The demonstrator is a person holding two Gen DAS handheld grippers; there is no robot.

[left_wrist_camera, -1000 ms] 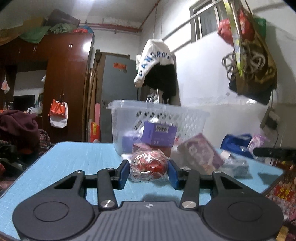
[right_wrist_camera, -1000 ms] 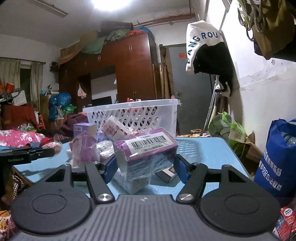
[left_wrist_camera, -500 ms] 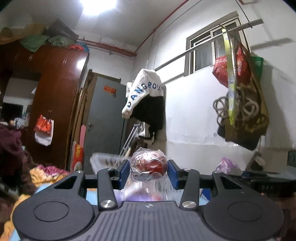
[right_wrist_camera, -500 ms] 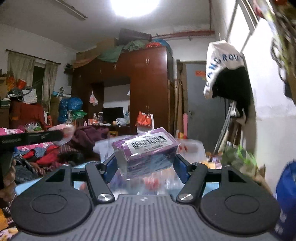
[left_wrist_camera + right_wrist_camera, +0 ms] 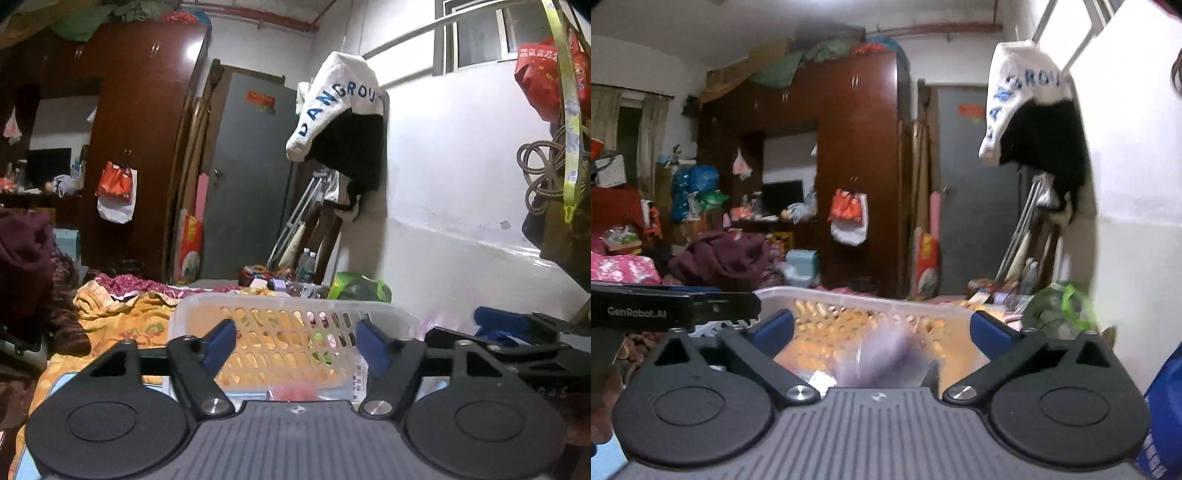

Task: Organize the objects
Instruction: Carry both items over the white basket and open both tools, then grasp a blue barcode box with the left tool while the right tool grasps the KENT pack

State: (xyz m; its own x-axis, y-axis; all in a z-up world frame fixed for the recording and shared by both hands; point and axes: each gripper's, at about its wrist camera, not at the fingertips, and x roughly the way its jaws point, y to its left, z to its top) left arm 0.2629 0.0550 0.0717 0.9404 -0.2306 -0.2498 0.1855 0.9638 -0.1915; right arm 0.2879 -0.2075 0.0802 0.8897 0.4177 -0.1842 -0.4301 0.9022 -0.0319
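A white perforated plastic basket [image 5: 288, 306] sits right below and ahead of both grippers; it also shows in the right wrist view [image 5: 871, 301]. My left gripper [image 5: 297, 349] is open and empty over the basket. A red wrapped packet [image 5: 293, 391] lies low in the basket, just under it. My right gripper [image 5: 882, 330] is open and empty over the same basket. A blurred purple box in clear wrap [image 5: 886, 356] is in the basket below the right gripper. The other gripper shows at the right edge of the left wrist view [image 5: 517, 339] and at the left edge of the right wrist view [image 5: 665, 314].
A white wall [image 5: 461, 177] with a hung jacket [image 5: 340, 122] and bags [image 5: 554, 155] runs along the right. A dark wooden wardrobe [image 5: 849, 177] and grey door [image 5: 243, 177] stand behind. Piled cloth [image 5: 122, 314] lies left of the basket. A blue bag [image 5: 1167, 406] is at right.
Both grippers have opened over the basket. The red wrapped packet has left the left gripper and the purple box has left the right gripper; both are now down in the basket.
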